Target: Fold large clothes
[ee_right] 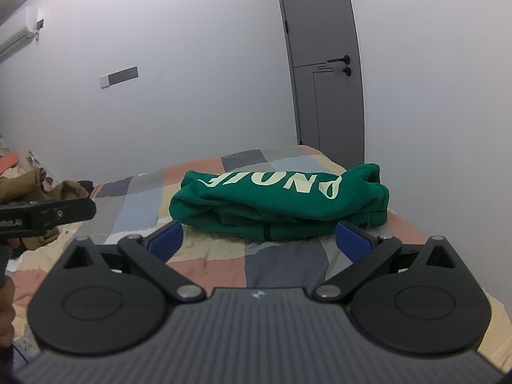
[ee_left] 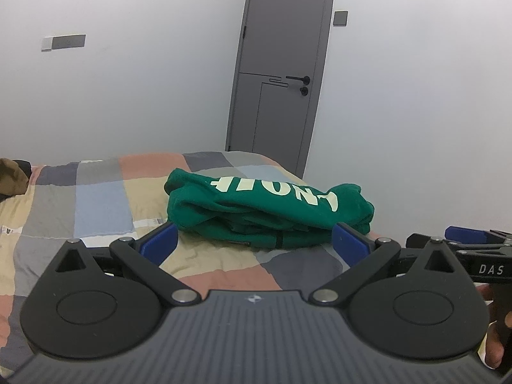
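Green hoodie folded into a thick bundle on the bed, pale lettering on top, upside down from both views. Resting on the patchwork cover near the far corner, close to the grey door.

Left gripper spread wide, blue fingers apart, nothing between them, just short of the hoodie's near edge and above the cover. Whether touching the fabric: cannot tell.

Right gripper likewise wide and empty, blue fingers flanking the hoodie's near edge without clamping it.

Both grippers side by side: right gripper at the right border of the left view, with part of a hand below it; left gripper at the left border of the right view.

Brown garment heaped at the far left of the bed, well apart from the hoodie.
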{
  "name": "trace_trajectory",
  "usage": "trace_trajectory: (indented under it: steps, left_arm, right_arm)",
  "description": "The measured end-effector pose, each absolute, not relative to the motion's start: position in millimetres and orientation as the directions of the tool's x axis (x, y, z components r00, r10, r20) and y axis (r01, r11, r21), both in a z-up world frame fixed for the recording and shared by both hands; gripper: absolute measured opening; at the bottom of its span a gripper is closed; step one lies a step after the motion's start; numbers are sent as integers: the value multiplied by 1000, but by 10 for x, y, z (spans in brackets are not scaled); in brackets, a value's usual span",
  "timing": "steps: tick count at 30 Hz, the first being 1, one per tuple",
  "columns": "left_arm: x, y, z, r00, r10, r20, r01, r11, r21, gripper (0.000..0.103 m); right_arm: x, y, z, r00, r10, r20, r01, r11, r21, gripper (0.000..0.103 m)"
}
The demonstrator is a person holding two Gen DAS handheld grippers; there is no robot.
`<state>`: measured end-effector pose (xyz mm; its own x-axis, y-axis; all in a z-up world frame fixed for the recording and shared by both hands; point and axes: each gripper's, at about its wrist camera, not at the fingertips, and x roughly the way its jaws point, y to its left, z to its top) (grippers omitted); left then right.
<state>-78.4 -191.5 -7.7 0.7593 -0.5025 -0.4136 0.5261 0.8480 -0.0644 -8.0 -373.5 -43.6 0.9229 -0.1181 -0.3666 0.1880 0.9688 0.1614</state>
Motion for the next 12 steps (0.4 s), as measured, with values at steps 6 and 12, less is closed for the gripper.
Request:
trace_trajectory:
  steps: [6,12]
  left_arm:
    - [-802,-1895,-65,757,-509,-411,534,843,-60,103]
    - [-843,-1867,-45,755,-516,-404,544,837,-51,103]
  right_arm:
    - [-87,-3724,-438,922,-116,-368,184,971,155,103]
    - [-96,-3707,-436,922,-117,-370,184,971,153,103]
